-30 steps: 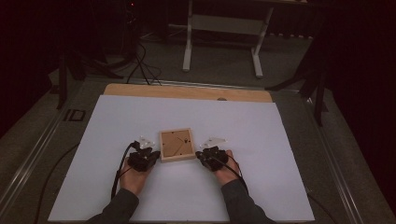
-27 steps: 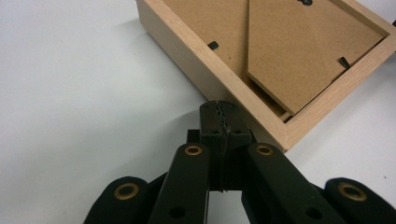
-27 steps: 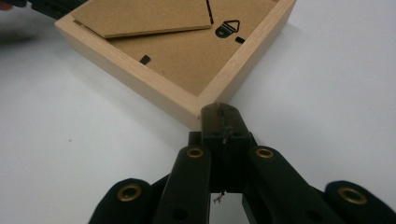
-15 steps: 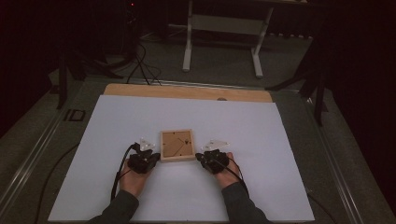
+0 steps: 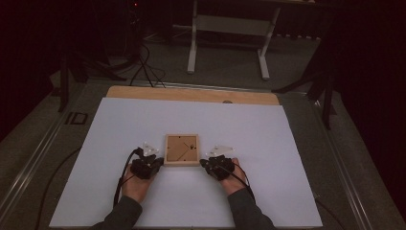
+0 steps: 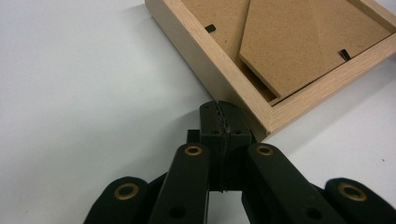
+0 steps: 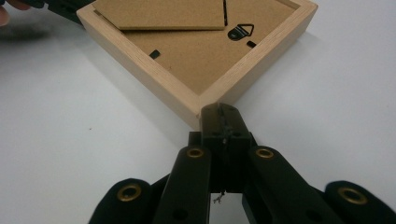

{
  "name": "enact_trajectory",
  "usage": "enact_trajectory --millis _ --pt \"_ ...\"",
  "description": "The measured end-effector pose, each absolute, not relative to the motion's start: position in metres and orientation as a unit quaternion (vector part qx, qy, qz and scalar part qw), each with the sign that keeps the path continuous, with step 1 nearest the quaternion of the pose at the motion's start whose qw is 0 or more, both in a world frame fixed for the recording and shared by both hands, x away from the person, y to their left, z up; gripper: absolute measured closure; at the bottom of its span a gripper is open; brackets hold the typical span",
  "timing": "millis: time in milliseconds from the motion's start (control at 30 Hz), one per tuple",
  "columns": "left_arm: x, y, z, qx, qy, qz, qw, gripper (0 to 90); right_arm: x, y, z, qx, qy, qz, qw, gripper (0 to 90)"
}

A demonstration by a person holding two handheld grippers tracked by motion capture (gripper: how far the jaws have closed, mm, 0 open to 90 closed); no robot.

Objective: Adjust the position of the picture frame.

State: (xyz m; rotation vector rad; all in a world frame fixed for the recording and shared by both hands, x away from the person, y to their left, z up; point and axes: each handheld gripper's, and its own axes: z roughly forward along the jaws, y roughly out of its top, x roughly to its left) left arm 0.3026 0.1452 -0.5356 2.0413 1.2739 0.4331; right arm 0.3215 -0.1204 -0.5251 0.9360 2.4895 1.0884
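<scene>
Wooden picture frame (image 5: 182, 149) lies back-up on the white sheet (image 5: 268, 143), cardboard stand (image 6: 299, 42) showing. Left gripper (image 6: 219, 116) jaws pressed together, empty, tips at the frame's near-left corner, probably touching. Right gripper (image 7: 220, 119) same, closed at the near-right corner.

In the left gripper view, the wooden frame (image 6: 219, 70) runs off the top and right edges, so we lose its far corners. In the right gripper view, a fingertip (image 7: 5, 16) is cut by the left edge (whose hand we cannot tell). From above, the backing's clips (image 5: 190, 146) are too small to read.
</scene>
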Motion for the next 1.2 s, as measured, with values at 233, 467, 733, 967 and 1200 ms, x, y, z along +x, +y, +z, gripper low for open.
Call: enact_trajectory --millis 233,467,733,967,1200 --pt "0.303 0.14 -0.537 0.784 0.487 0.166 0.348 89.6 0.321 -0.125 -0.525 0.329 0.856 0.376 0.131 89.9" --pt "0.303 0.137 -0.537 0.784 0.486 0.164 0.35 89.6 0.322 -0.13 -0.525 0.335 0.855 0.374 0.132 89.9" --pt "0.305 0.138 -0.537 0.784 0.487 0.158 0.352 89.5 0.321 -0.131 -0.525 0.334 0.855 0.375 0.129 89.9" --pt "0.305 0.139 -0.537 0.784 0.486 0.16 0.352 89.2 0.321 -0.13 -0.525 0.333 0.855 0.377 0.125 89.9" --pt "0.307 0.142 -0.537 0.784 0.486 0.159 0.352 83.1 0.324 -0.132 -0.525 0.332 0.854 0.38 0.126 85.4"
